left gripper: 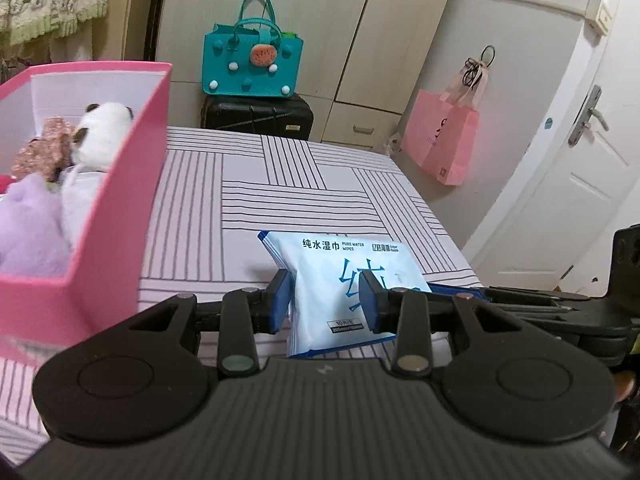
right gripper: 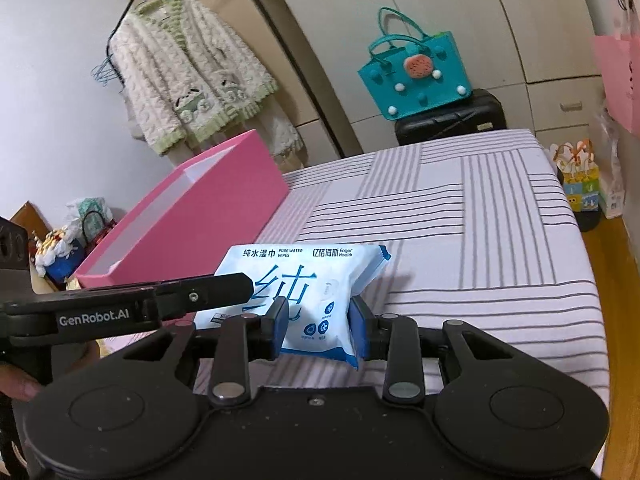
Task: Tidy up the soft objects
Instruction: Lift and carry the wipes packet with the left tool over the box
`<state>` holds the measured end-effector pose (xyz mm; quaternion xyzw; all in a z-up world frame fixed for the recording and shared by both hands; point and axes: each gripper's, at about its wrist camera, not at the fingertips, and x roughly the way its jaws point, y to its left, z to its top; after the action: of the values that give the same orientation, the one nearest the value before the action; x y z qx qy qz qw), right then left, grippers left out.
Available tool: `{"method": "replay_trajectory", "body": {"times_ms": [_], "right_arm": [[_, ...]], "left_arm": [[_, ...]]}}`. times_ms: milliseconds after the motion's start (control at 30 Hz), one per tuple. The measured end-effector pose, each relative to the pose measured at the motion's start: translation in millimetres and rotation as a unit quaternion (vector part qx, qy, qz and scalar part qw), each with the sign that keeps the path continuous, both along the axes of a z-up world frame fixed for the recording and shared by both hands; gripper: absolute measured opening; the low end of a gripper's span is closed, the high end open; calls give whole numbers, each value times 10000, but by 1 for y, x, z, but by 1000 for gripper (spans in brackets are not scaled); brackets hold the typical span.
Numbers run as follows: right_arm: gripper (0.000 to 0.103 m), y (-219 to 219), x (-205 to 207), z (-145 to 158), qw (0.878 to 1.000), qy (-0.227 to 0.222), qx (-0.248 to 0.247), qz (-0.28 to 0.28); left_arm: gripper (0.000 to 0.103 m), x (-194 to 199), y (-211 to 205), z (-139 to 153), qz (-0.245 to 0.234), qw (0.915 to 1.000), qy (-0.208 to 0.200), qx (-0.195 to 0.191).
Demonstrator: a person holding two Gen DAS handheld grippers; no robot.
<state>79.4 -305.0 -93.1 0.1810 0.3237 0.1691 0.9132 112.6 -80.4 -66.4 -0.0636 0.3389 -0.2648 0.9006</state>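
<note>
A white and blue pack of wet wipes (left gripper: 332,280) is held above the striped bed, and it also shows in the right wrist view (right gripper: 320,300). My left gripper (left gripper: 325,306) is shut on its left part. My right gripper (right gripper: 318,330) is shut on its right part. The left gripper's arm (right gripper: 168,300) reaches in from the left in the right wrist view. A pink box (left gripper: 120,216) stands on the bed to the left, holding a panda plush (left gripper: 102,132), a purple plush (left gripper: 32,236) and a brown plush (left gripper: 44,152). The box also shows in the right wrist view (right gripper: 192,220).
The striped bed sheet (left gripper: 280,184) stretches ahead. A teal felt bag (left gripper: 252,64) sits on a black suitcase (left gripper: 256,118) beyond the bed. A pink paper bag (left gripper: 440,140) hangs by the white door (left gripper: 560,184). A fluffy cardigan (right gripper: 184,76) hangs at the left.
</note>
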Motion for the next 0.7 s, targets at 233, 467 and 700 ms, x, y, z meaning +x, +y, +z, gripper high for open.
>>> {"method": "replay_trajectory", "body": {"times_ms": [233, 467, 700], "right_arm": [[40, 29, -21, 18, 9994, -185, -216, 203], [41, 55, -36, 42, 9973, -451, -389, 434], [41, 83, -37, 68, 9922, -824, -528, 774]], "left_arm": [[35, -31, 32, 11, 16, 9998, -187, -89], [35, -47, 63, 27, 69, 9990, -379, -228], [35, -57, 86, 52, 105, 9974, -710, 45]]}}
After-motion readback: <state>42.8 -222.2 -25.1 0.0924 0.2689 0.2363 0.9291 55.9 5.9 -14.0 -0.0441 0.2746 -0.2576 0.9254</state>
